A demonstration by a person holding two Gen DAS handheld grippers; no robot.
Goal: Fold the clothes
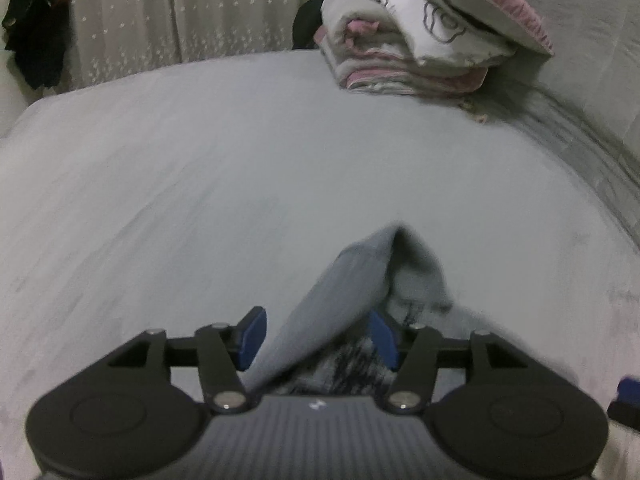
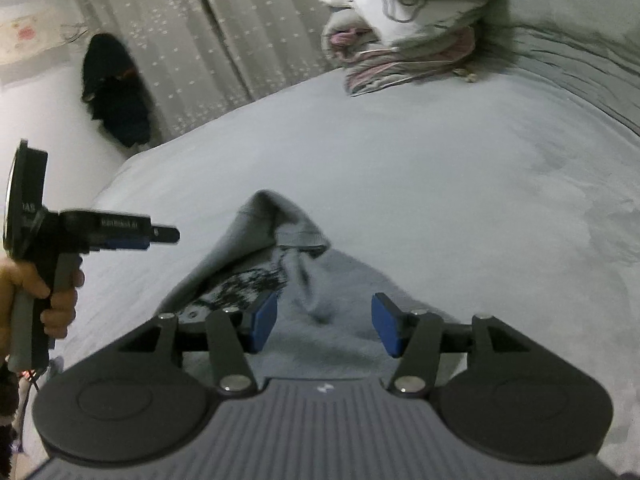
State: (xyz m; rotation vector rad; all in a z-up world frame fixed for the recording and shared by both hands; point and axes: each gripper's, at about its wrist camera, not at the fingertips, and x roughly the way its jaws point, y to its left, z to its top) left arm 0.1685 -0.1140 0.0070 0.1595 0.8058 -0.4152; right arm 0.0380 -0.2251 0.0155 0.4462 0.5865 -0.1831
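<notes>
A soft grey garment [image 2: 320,292] with a ribbed hem and a dark speckled print lies bunched up on the bed [image 2: 440,168], which has a smooth, pale grey cover. In the left wrist view, one fold of the garment stands up like a little tent between the blue pads of the left gripper [image 1: 316,336]. Its fingers are apart and do not pinch the cloth. The right gripper [image 2: 324,320] hangs over the garment with its fingers apart too, nothing squeezed. Beyond the garment the bed is wide and flat, with lots of room. At the far edge from the garment sits a stack of folded quilts [image 1: 420,36], white, grey and pink. The writing on the left gripper's side is too blurry to read.
</notes>
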